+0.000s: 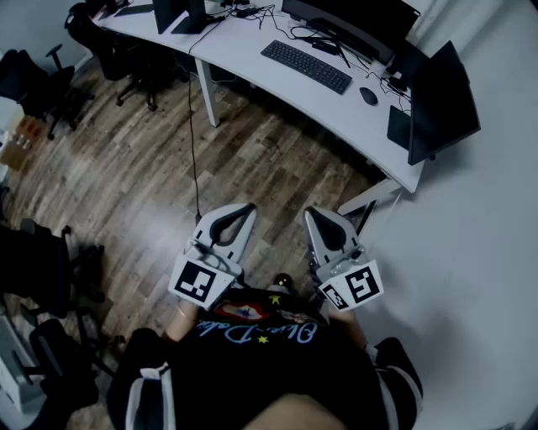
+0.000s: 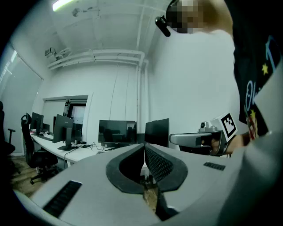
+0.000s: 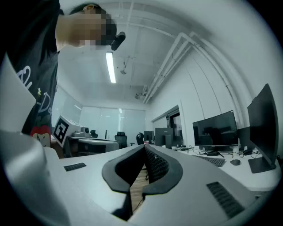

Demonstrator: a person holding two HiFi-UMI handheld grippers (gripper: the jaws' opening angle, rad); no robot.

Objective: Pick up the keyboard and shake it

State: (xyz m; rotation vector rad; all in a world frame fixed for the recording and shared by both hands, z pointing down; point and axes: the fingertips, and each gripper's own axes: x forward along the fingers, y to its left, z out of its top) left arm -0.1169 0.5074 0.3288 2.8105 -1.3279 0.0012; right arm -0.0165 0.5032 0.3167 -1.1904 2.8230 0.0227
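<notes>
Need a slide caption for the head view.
Left gripper and right gripper shut, empty; keyboard lies on desk ahead.

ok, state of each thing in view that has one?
left hand-held gripper: shut, empty
right hand-held gripper: shut, empty
keyboard: flat on the desk, untouched
mouse: on the desk, untouched
monitor: screen dark

The keyboard lies on the desk, mouse to its right, monitor behind.
</notes>
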